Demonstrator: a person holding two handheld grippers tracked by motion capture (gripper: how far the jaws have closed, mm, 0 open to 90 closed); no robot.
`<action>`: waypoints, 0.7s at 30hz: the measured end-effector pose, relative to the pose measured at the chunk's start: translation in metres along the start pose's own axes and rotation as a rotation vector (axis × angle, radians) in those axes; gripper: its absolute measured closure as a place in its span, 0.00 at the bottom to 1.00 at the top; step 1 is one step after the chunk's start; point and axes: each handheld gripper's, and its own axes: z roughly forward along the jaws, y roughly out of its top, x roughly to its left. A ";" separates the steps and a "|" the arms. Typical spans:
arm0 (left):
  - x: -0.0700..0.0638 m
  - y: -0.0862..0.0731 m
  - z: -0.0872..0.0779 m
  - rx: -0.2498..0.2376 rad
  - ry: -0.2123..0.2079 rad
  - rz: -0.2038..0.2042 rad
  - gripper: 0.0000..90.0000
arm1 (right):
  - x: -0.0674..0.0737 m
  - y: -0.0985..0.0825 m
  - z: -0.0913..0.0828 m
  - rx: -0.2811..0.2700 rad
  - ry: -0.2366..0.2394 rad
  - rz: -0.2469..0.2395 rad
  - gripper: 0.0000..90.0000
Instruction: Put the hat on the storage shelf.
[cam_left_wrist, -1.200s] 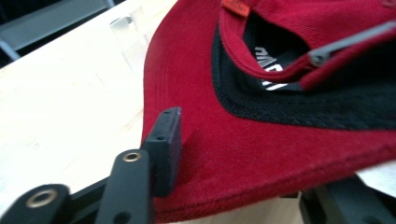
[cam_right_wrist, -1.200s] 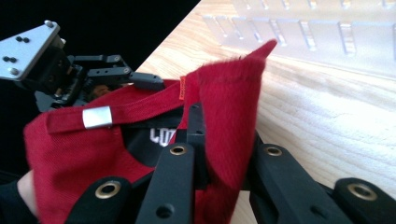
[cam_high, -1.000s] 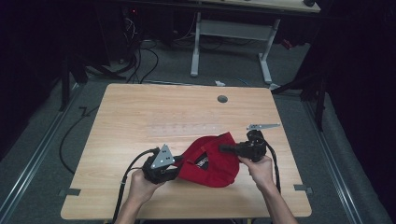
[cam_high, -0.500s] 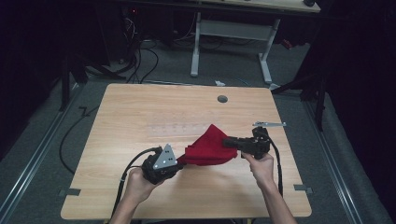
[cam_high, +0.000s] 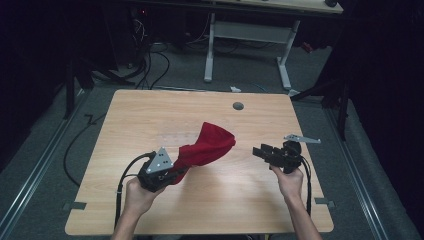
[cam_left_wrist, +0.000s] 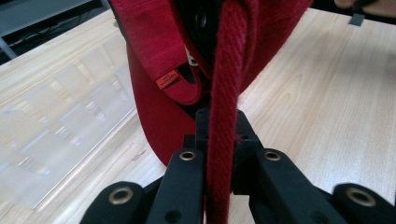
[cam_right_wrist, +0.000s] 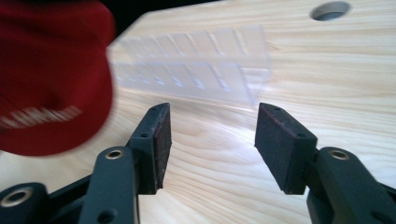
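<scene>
wooden table (cam_high: 150, 120) — red cap (cam_high: 207, 146) with unreadable orange tag in left gripper (cam_high: 172, 176) jaws' clamp, right gripper (cam_high: 260, 151) just-opening, empty

Cap (cam_high: 207, 146) above table (cam_high: 150, 115) middle, left tool (cam_high: 176, 175) at its near-left edge, right tool (cam_high: 260, 151) apart to the right

You're working in a lab or test room: a bare wooden table (cam_high: 150, 115) on grey carpet, black cables (cam_high: 155, 55) trailing across the floor at eleven o'clock, and a white-legged desk frame (cam_high: 247, 45) at twelve o'clock against dark surroundings.
</scene>
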 end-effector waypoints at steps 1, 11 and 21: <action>0.003 0.001 -0.001 -0.005 0.006 -0.006 0.95 | -0.003 -0.006 0.003 -0.004 -0.027 -0.019 0.49; 0.017 0.013 -0.003 -0.066 0.034 -0.079 0.95 | -0.016 -0.036 0.023 0.065 -0.249 -0.114 0.45; 0.029 0.025 -0.006 -0.130 0.063 -0.142 0.95 | -0.023 -0.053 0.035 0.100 -0.379 -0.168 0.42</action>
